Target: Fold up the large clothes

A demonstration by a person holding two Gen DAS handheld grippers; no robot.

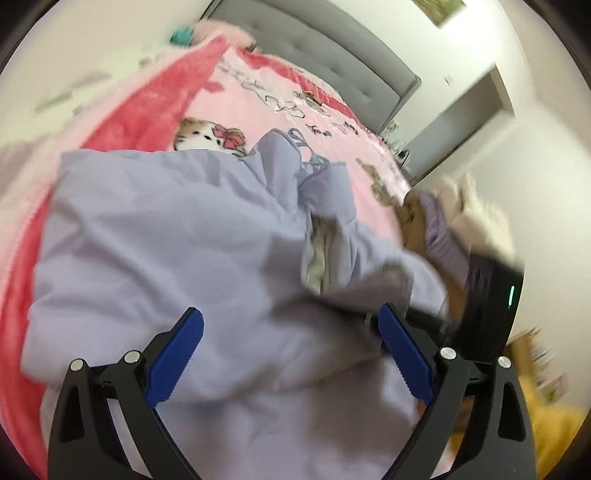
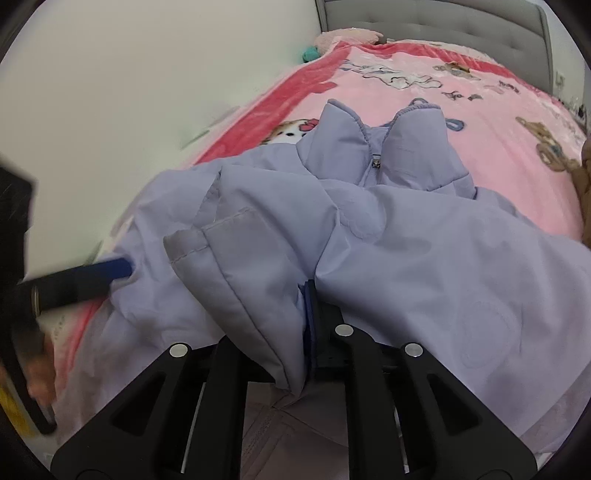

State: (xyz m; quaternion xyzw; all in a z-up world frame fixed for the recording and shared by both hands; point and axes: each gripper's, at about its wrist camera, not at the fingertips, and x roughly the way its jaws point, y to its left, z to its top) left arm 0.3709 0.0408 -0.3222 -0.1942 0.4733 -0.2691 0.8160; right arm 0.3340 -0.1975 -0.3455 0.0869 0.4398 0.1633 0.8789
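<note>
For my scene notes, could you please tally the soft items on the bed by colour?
Lavender: 1, the padded jacket, pinched by the right tool.
Pink: 2, the cartoon blanket and a plush item near the headboard.
Teal: 1, a small object, too blurred to identify.
Total: 4

Jacket [image 2: 424,251]: lavender padded cloth, smooth and matt, with stitched seams and an elastic-gathered cuff [image 1: 443,236].
Blanket [image 2: 498,122]: pink plush fleece with a soft sheen, printed with cartoon figures; red pile border.
Headboard [image 2: 443,22]: grey tufted fabric, matt.
Left gripper [image 1: 291,332]: matt black plastic frame, blue ribbed pads [image 1: 177,354], shiny metal pins.
Right gripper [image 2: 308,295]: same matt black plastic, bright metal pins.
Wall [image 2: 129,92]: plain, matt.
</note>
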